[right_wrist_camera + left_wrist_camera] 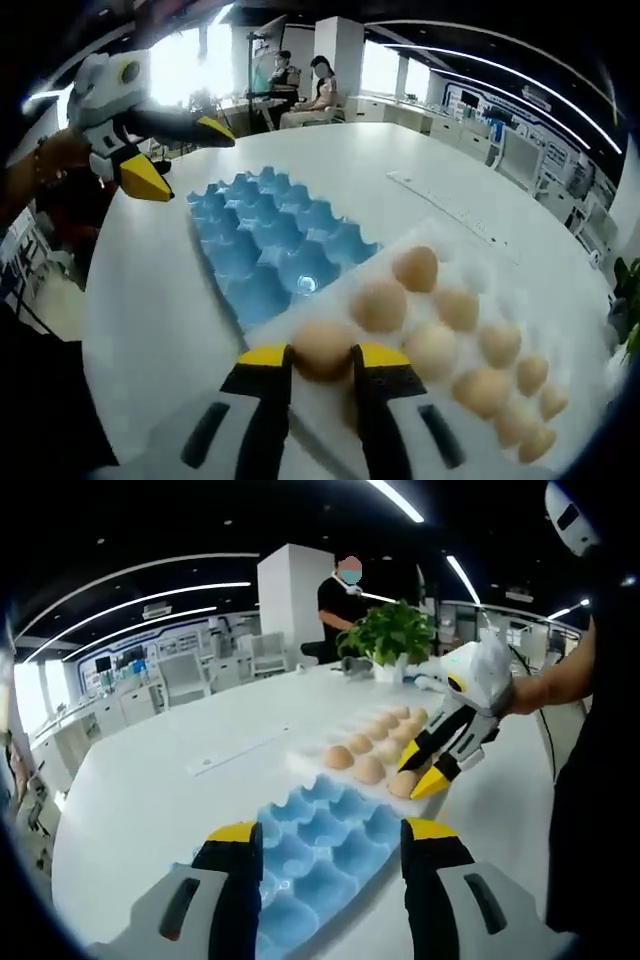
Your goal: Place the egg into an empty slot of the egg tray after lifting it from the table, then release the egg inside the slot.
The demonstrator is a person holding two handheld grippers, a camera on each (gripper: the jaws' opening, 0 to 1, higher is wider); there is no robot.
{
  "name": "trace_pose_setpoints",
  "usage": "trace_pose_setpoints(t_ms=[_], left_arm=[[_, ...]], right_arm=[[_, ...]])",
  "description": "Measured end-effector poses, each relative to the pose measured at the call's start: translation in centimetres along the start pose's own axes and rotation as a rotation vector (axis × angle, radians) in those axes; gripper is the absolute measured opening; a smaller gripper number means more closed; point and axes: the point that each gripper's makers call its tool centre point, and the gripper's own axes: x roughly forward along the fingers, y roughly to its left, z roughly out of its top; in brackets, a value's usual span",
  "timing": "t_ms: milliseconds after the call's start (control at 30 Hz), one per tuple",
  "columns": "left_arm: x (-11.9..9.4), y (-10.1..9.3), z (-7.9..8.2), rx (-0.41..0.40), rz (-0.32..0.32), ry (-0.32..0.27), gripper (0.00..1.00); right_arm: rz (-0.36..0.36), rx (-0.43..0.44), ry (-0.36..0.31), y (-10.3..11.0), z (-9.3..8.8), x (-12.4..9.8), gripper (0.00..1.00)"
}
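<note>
one egg (322, 349) | clamped between right hand-held gripper (322, 362) jaws

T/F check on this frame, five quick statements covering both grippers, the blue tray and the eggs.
1. The right gripper has its jaws on either side of an egg. True.
2. The blue egg tray already holds several eggs. False: all of its visible slots are empty.
3. The left gripper is shut on an egg. False: its jaws stand open with nothing between them, over the blue tray.
4. The other eggs lie in rows on a white tray beside the blue one. True.
5. A potted plant stands on the table beyond the eggs. True.
</note>
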Motion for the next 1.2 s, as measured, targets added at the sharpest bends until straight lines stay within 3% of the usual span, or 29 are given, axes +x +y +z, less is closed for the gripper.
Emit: trace_pose_setpoints(t_ms=[67, 200, 400, 500, 533, 933, 1200], left_arm=[[-0.02, 0.01, -0.13, -0.002, 0.001, 0.003, 0.55], [-0.05, 0.01, -0.23, -0.003, 0.001, 0.004, 0.55], [-0.08, 0.05, -0.38, -0.006, 0.002, 0.007, 0.55], [-0.12, 0.02, -0.40, -0.005, 0.000, 0.008, 0.54], [-0.14, 0.00, -0.43, -0.004, -0.001, 0.009, 0.54], [-0.53, 0.05, -0.70, -0.005, 0.003, 0.016, 0.51], [-0.77, 0.51, -0.57, -0.011, 0.016, 0.005, 0.51]], right_arm=[[0.032, 0.013, 0.038, 0.01, -0.12, 0.14, 0.26], [0.079, -0.023, 0.044, 0.07, -0.22, 0.25, 0.26], [0.088, 0.008, 0.065, 0.14, -0.25, 0.35, 0.26], [0.092, -0.006, 0.087, 0.20, -0.20, 0.44, 0.26], [0.110, -0.070, 0.091, 0.27, -0.21, 0.42, 0.26], [0.153, -0.054, 0.070, 0.41, -0.14, 0.50, 0.27], [0.132, -0.058, 0.064, 0.50, -0.13, 0.34, 0.25]])
